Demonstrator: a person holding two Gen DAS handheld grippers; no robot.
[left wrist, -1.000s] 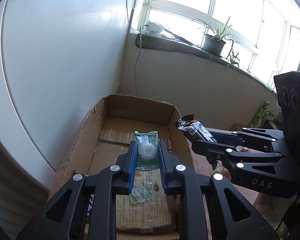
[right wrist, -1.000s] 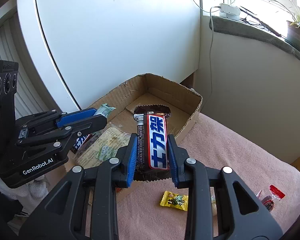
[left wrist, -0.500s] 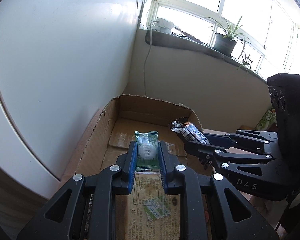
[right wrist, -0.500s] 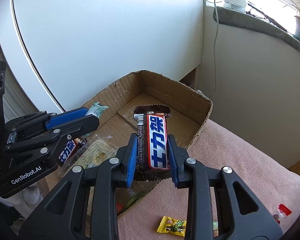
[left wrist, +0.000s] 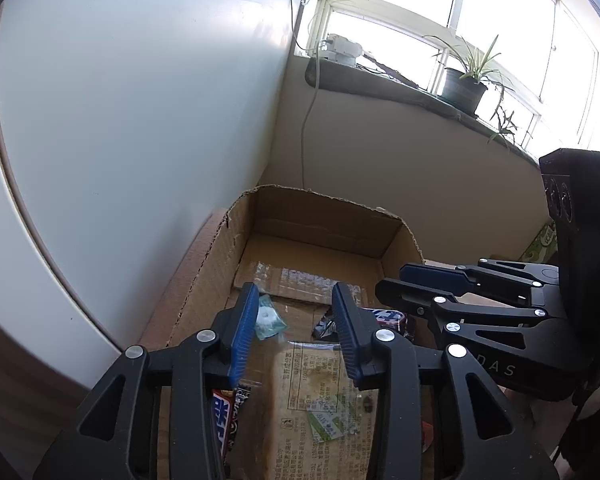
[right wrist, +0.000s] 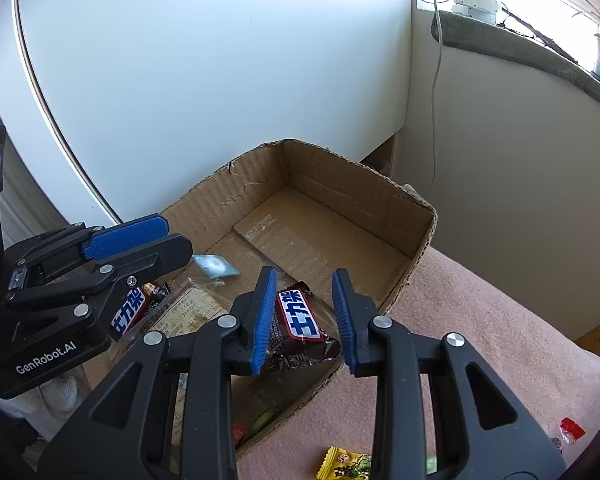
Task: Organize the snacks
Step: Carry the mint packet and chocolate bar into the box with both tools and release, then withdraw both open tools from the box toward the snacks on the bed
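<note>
Sunny windowsill and white wall behind a cardboard box on pink cloth. Left gripper partly blocks the bread pack; its fingers are spread, empty, green candy lying below. Right gripper is also released, chocolate bar loose between its fingers in the box. Yellow candy is cut off.

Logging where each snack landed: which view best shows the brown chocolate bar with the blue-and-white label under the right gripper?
Right wrist view: the brown chocolate bar lies label-up in the cardboard box. Left wrist view catches only a sliver past the left gripper's finger.
</note>
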